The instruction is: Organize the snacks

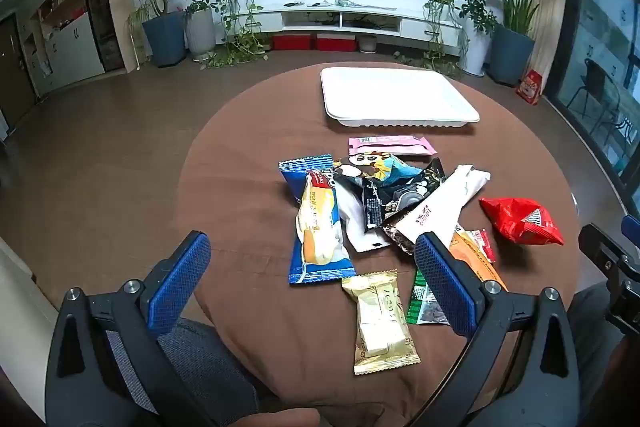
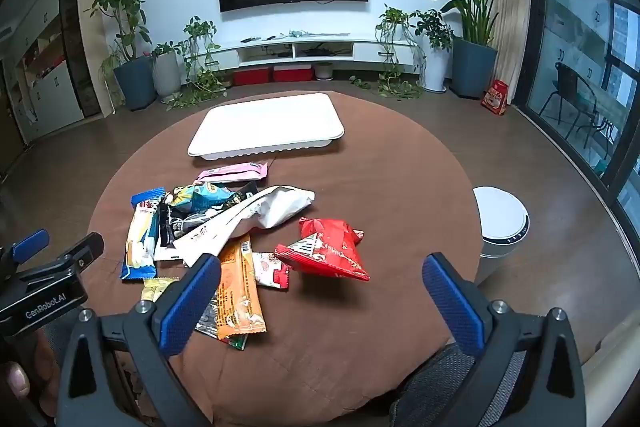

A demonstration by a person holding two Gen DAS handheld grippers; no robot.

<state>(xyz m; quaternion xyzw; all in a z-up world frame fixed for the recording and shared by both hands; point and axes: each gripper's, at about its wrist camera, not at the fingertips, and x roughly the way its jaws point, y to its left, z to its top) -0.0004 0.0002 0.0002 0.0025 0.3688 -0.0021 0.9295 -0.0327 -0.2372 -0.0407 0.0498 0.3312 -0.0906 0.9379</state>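
Both grippers, left and right, gape empty. Red packet: light, crinkly, slippery, likely crushable; pinch its sealed edge.

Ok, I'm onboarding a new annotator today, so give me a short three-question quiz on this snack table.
1. True or false: the white rectangular plastic tray already holds snacks.
2. Which packet lies nearest the tray? A) red crinkled snack bag B) pink flat wrapper C) gold foil wrapper
3. Fill in: both the left gripper and the right gripper are ____.

Key: 1 false; 2 B; 3 open, holding nothing.
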